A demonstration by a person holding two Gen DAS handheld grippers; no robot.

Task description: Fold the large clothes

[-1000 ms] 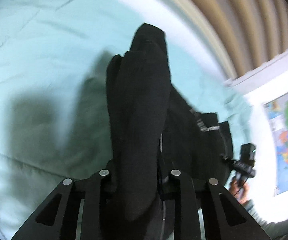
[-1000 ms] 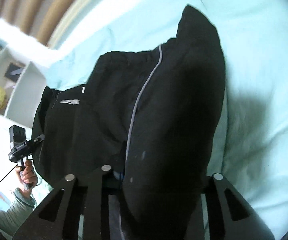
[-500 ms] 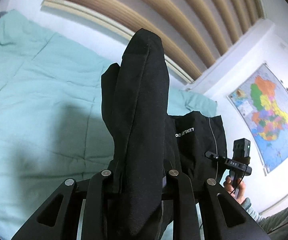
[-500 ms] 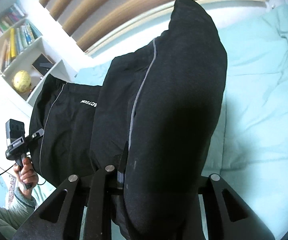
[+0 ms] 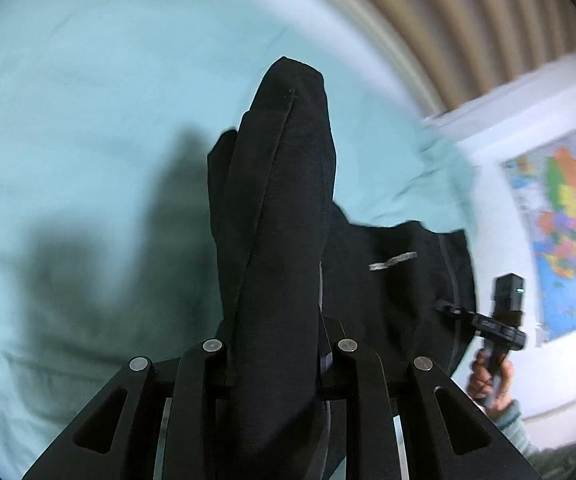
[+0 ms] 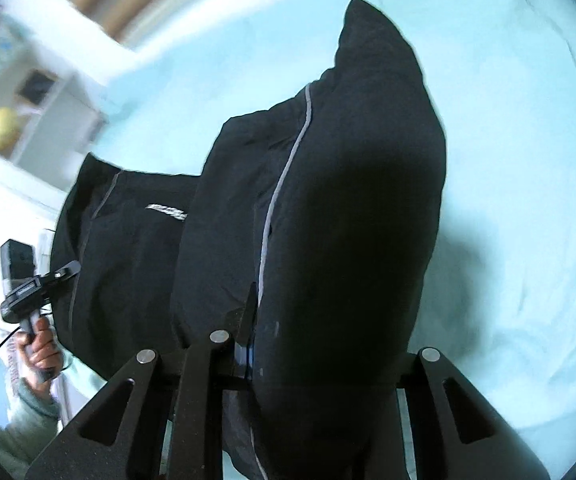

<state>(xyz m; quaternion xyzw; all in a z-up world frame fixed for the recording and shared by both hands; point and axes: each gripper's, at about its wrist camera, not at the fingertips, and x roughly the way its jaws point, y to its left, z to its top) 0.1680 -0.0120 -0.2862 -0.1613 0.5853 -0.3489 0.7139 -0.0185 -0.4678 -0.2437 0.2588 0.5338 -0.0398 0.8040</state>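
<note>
left tongs (image 5: 276, 360), right tongs (image 6: 307, 344) both clamp black garment (image 6: 347, 200); tips buried, bed (image 5: 88, 100) blurred.

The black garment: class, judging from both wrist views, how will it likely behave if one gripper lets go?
The black garment drapes in soft folds over both grippers, so it is probably floppy and the released side would likely drop onto the bed. Its thick bunching at the left gripper suggests some weight.
</note>
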